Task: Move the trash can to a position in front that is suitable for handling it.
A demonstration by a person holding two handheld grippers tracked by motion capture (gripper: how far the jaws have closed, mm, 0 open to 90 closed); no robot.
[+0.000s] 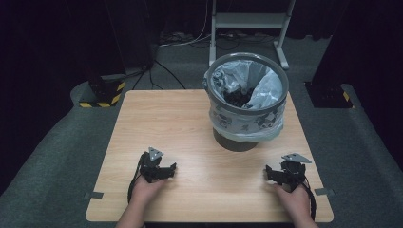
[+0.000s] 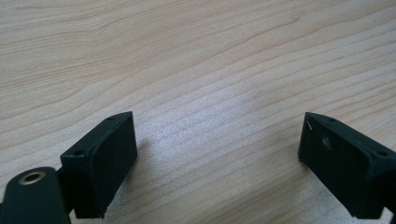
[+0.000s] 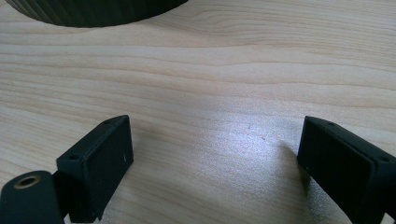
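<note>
A grey waste bin [image 1: 247, 102] lined with a pale plastic bag stands on the far right part of the wooden table [image 1: 161, 128]; dark scraps lie inside it. My left gripper [image 1: 172, 169] rests on the table near the front left, held by a hand, jaws pointing right. In the left gripper view its gripper [image 2: 217, 154] is open over bare wood. My right gripper [image 1: 267, 172] rests near the front right, jaws pointing left. The right gripper view shows this gripper [image 3: 215, 154] open, nothing between the jaws, with the bin's dark ribbed base [image 3: 93, 11] at the top left.
Past the table's far edge stand a white metal frame [image 1: 247, 21], cables on the grey floor and two dark stands with yellow-black striped bases [image 1: 102, 95]. Grey tape tabs [image 1: 323, 191] mark the table's front corners.
</note>
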